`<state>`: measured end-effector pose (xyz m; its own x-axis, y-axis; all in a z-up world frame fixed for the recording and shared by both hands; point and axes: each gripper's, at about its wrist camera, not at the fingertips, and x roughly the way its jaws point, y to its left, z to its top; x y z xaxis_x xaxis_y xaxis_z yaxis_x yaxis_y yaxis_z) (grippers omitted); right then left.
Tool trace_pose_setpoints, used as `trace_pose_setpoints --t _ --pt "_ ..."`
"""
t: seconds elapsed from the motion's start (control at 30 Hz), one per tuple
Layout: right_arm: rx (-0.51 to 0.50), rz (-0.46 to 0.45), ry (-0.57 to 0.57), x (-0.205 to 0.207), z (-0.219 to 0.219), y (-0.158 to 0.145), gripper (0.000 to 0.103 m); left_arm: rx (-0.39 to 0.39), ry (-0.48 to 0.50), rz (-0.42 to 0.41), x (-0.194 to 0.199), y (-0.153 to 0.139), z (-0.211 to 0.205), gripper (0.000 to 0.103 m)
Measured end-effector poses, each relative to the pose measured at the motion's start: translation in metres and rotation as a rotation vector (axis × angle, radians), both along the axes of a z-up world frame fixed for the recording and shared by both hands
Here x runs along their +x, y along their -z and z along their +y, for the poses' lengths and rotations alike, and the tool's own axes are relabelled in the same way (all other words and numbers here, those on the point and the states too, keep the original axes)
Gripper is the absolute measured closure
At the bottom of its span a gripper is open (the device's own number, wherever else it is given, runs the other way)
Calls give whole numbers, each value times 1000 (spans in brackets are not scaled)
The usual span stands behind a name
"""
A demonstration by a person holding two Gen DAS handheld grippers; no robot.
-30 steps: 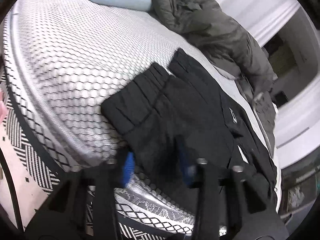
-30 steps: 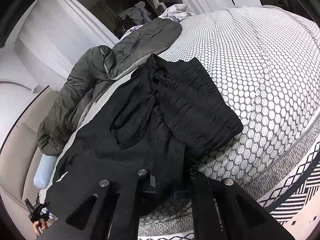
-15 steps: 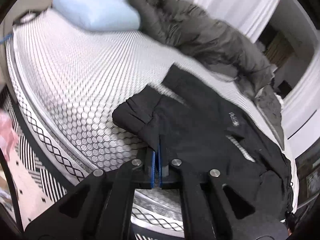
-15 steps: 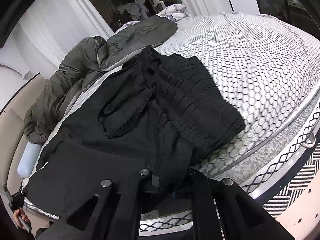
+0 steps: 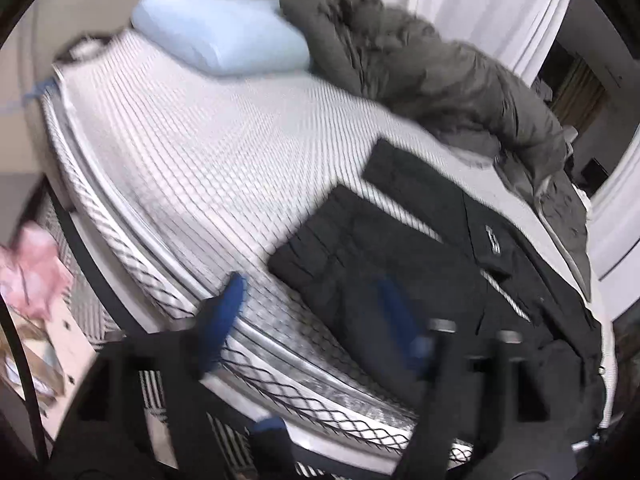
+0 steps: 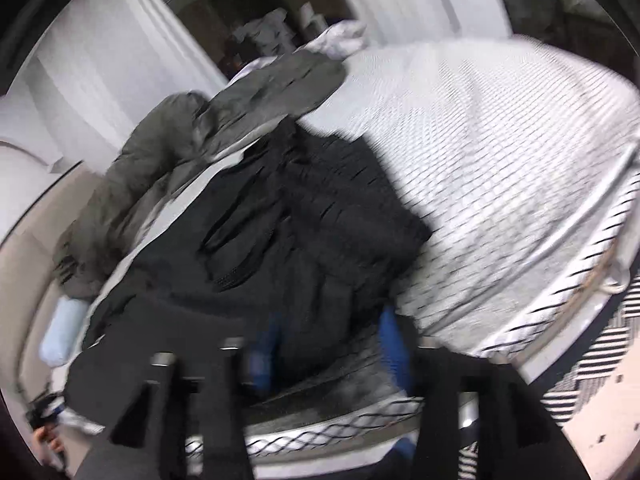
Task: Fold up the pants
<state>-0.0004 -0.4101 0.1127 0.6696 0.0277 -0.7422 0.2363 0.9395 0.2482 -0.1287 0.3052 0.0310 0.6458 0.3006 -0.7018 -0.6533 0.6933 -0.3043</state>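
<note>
The black pants (image 5: 404,248) lie on the honeycomb-patterned mattress (image 5: 192,160), along its near edge. In the left wrist view the cuff end is nearest. My left gripper (image 5: 308,312) is open, its blue pads spread wide, just in front of that cuff end and holding nothing. In the right wrist view the pants (image 6: 312,216) lie bunched with the waistband end nearest. My right gripper (image 6: 328,340) is open, its blue pads either side of the cloth's near edge. Both views are motion-blurred.
A dark olive jacket (image 5: 424,64) lies along the far side of the mattress, touching the pants' far side. A light blue pillow (image 5: 216,36) sits at the head end. A patterned rug (image 6: 600,360) covers the floor. A pink object (image 5: 32,272) is at the left.
Both grippers have opened and let go of the pants. The left one was shut on the cuff edge half a second ago; the right one was shut on the waistband end. The pants lie on the mattress.
</note>
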Motion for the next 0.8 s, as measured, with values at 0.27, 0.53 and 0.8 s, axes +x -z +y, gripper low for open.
trace_pose_setpoints --t 0.27,0.53,0.8 --pt "-133 -93 -7 9 18 -34 7 -76 163 -136 41 -33 -16 1" --pt "-60 -155 -215 80 96 -45 2 -333 353 -55 197 13 -57 1" --pt "-90 -110 -219 104 99 -37 2 -410 222 13 270 42 -25 103"
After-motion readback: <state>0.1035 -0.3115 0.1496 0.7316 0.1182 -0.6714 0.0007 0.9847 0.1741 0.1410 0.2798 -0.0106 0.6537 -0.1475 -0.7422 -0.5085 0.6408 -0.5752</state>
